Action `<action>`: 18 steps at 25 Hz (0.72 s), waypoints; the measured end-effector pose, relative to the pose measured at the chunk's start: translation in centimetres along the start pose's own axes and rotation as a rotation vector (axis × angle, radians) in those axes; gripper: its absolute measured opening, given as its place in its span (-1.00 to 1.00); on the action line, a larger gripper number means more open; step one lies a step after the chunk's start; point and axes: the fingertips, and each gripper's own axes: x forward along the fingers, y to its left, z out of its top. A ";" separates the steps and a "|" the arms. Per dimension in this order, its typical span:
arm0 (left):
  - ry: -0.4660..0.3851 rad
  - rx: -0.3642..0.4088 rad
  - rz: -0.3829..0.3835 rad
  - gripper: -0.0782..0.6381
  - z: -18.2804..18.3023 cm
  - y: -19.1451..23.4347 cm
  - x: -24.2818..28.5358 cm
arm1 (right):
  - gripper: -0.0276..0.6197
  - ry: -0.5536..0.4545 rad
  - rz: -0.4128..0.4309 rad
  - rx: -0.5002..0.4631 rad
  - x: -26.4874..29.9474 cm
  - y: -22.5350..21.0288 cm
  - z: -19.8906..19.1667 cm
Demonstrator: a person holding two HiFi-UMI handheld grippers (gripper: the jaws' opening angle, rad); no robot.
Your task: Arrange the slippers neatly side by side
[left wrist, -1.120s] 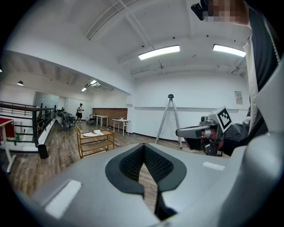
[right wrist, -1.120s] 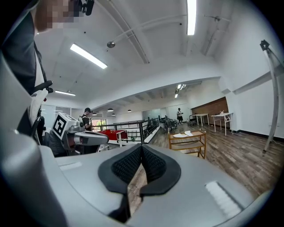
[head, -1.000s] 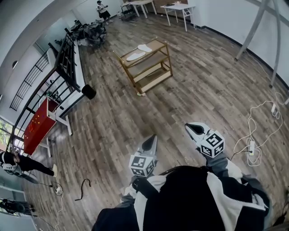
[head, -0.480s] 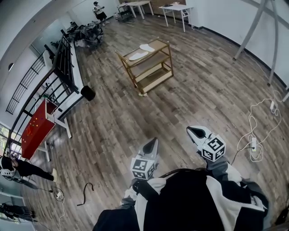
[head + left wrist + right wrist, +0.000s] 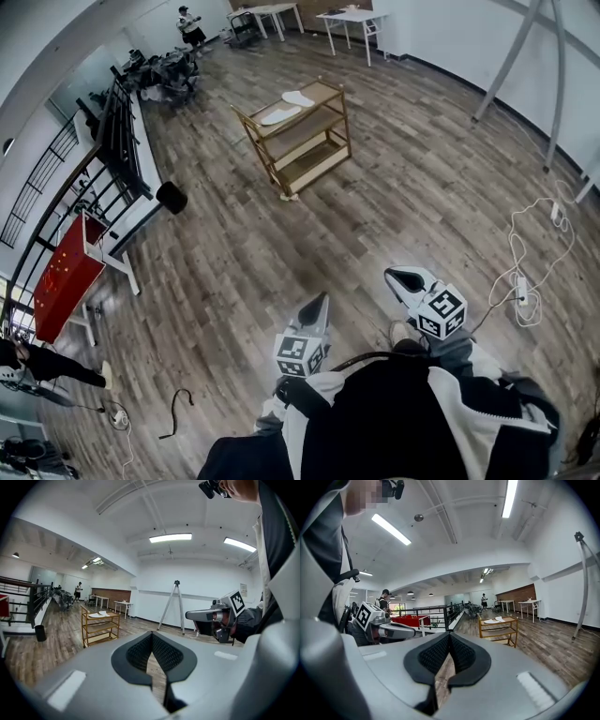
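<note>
Two white slippers [image 5: 290,105] lie on the top shelf of a wooden rack [image 5: 298,150] far across the room; one slipper [image 5: 275,115] sits left of the other [image 5: 300,97]. The rack also shows small in the left gripper view [image 5: 99,626] and in the right gripper view [image 5: 498,628]. My left gripper [image 5: 316,304] and right gripper [image 5: 400,277] are held close to my body, far from the rack. Both are shut with nothing between the jaws. Each gripper appears in the other's view: the right gripper [image 5: 206,616], the left gripper [image 5: 396,631].
A black railing [image 5: 117,141] and a red table [image 5: 66,267] run along the left. White tables [image 5: 352,19] stand at the back. Cables and a power strip [image 5: 525,302] lie on the floor at right, a tripod [image 5: 176,603] near the wall. A person [image 5: 187,24] stands far back.
The head view has shifted forward slightly; the rack and floor have slid a little leftward and up in the picture. Both grippers stay shut and close to my body.
</note>
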 end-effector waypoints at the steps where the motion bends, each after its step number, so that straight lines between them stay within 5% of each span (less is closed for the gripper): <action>1: 0.011 -0.003 -0.001 -0.74 0.1 -0.1 -0.2 | -0.91 -0.002 0.004 0.008 0.3 0.2 0.1; 9: 0.020 -0.001 0.005 -0.74 0.8 1.4 5.4 | -0.91 -0.020 0.085 0.039 5.2 -4.2 -0.1; 18: 0.015 0.002 0.058 -0.74 5.9 2.7 15.2 | -0.91 -0.023 0.178 0.026 8.5 -13.4 3.6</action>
